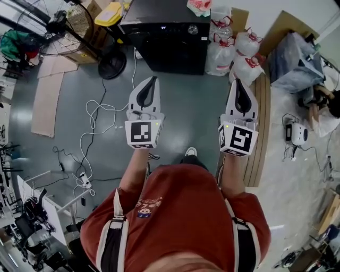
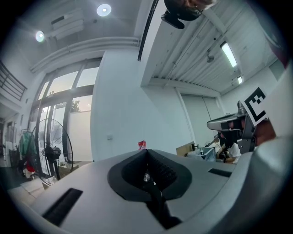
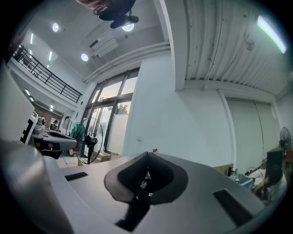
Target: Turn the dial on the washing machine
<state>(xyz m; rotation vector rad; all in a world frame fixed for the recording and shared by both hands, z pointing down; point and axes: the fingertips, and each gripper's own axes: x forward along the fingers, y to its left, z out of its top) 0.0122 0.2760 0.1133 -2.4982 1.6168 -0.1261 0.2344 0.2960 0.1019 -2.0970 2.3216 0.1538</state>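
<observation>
The black washing machine (image 1: pixel 170 40) stands at the far end of the grey floor in the head view. Its round silver dial (image 1: pixel 192 30) sits on the top front panel, towards the right. My left gripper (image 1: pixel 154 81) is held out level, pointing at the machine and well short of it, jaws shut with nothing between them. My right gripper (image 1: pixel 237 83) is alongside, to the right of the machine's line, shut and empty too. In the left gripper view the jaws (image 2: pixel 146 151) meet at the tip. In the right gripper view the jaws (image 3: pixel 147 154) are closed as well. The dial is hidden in both gripper views.
A standing fan (image 1: pixel 79 26) and a yellow-lidded bin (image 1: pixel 109 13) are left of the machine. White cables (image 1: pixel 95 114) trail across the floor on the left. Tied plastic bags (image 1: pixel 234 48) crowd the machine's right side, with wooden boards (image 1: pixel 260 122) along the right.
</observation>
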